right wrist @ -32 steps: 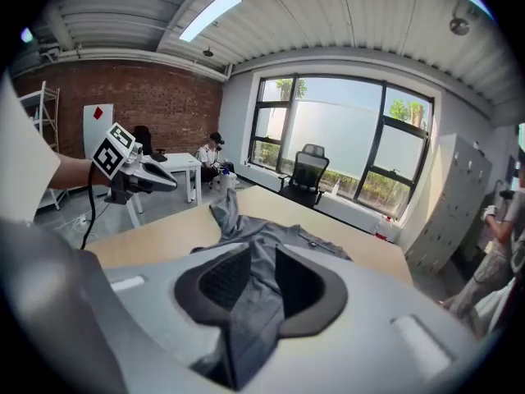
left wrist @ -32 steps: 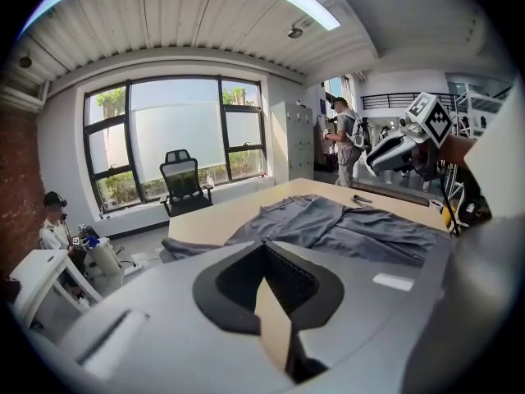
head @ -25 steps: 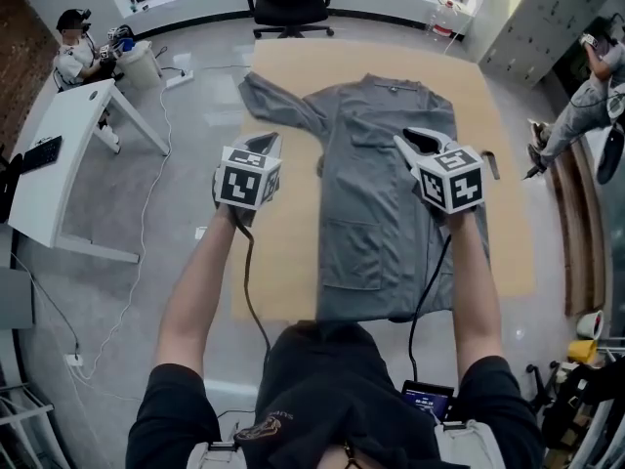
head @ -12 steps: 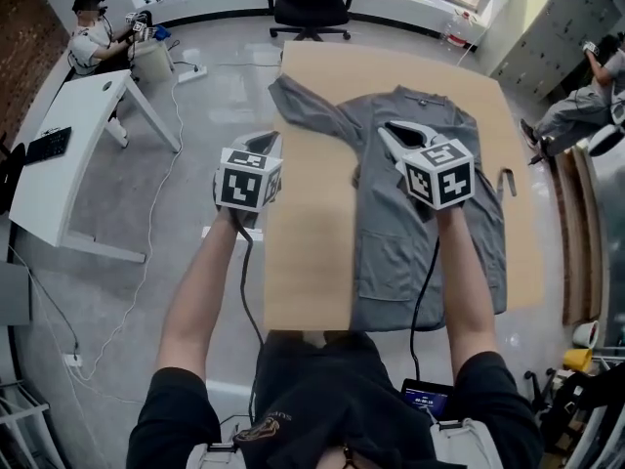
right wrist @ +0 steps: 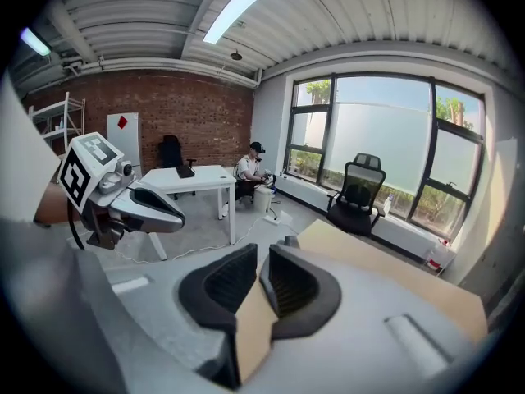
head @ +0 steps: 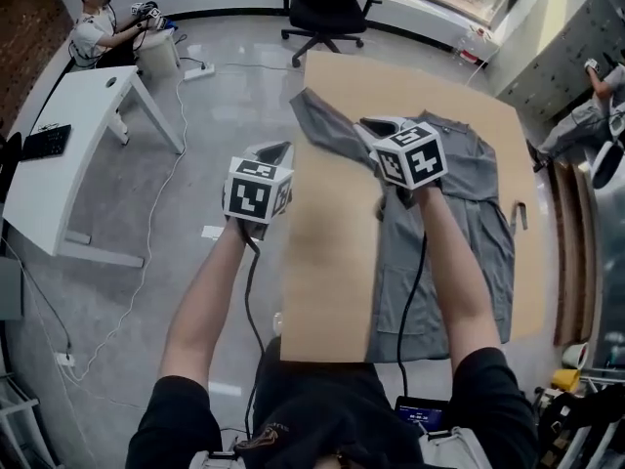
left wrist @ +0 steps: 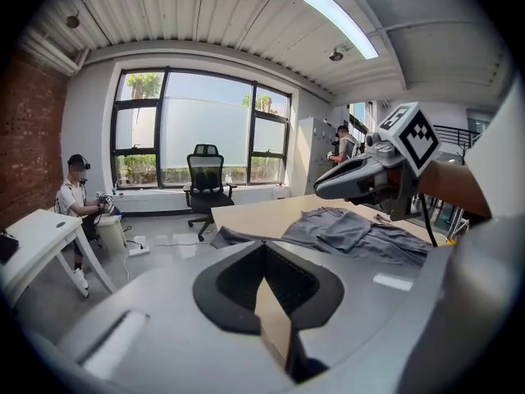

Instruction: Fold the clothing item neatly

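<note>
head view: the grey shirt [head: 459, 213] lies flat on the brown tabletop [head: 332, 252], on its 3 o'clock half, collar toward 12 o'clock and one sleeve [head: 320, 120] spread toward 10 o'clock. the right gripper [head: 376, 125] is above the shirt near that sleeve's shoulder. the left gripper [head: 276, 149] is off the tabletop's 9 o'clock edge, over the floor [head: 195, 164].

left gripper view: its fingers are pressed together with nothing between them. the shirt lies ahead toward 2 o'clock, with the right gripper above it.

right gripper view: its fingers have just been closing and stand a narrow gap apart. only bare tabletop shows through the gap, and no cloth is between them. the left gripper shows at 9 o'clock.
</note>
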The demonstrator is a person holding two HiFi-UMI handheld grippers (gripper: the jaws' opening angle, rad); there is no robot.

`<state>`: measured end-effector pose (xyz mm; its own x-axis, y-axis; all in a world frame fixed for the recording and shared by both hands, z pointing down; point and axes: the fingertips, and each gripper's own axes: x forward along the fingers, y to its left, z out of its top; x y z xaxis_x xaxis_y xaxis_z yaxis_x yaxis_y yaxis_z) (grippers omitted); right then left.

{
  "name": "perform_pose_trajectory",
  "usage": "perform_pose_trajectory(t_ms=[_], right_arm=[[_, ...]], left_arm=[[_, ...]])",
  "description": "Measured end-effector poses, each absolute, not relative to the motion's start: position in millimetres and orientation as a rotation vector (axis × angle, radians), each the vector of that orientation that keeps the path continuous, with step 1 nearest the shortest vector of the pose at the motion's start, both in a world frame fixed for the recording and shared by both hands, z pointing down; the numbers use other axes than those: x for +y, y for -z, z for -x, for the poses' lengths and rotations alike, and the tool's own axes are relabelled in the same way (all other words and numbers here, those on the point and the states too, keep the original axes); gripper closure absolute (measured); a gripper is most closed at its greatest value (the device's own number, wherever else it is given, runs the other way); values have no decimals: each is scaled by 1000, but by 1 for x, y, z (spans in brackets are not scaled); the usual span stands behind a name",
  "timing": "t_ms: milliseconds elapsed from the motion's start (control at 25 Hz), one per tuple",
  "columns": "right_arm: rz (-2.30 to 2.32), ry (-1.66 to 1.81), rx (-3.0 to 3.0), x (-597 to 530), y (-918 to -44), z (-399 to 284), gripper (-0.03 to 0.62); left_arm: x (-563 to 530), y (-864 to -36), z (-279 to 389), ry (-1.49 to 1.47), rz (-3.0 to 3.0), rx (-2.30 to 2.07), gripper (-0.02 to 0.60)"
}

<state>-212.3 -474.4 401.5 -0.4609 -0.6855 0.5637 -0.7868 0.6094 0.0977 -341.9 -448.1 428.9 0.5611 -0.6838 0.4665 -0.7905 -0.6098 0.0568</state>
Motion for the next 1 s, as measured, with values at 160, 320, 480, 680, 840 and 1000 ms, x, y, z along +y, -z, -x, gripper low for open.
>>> perform_pose_trajectory(t_ms=[160, 320, 480, 680, 840, 1000], right_arm=[[-1109, -262, -2327, -514, -423, 228, 545], [-1054, -265, -2352, -554, -452, 243, 533], [-989, -309, -2327, -593, -499, 254, 528], [-979, -356, -2282, -633, -554, 265, 494], [-1052, -375, -2257, -665, -582, 262, 494], [-1111, -367, -2228, -682, -606, 261, 494]], left_arm=[[-471, -433, 351, -576, -2506, -1262, 574], [-494, -444, 358, -573, -2461, -1302, 574], [-511, -466, 357, -589, -2420, -1320, 574], [-522, -496, 362, -625, -2384, -1310, 574], [-530, -515, 361, -627, -2373, -1317, 574], [-523, -534, 368, -646, -2352, -1300, 574]])
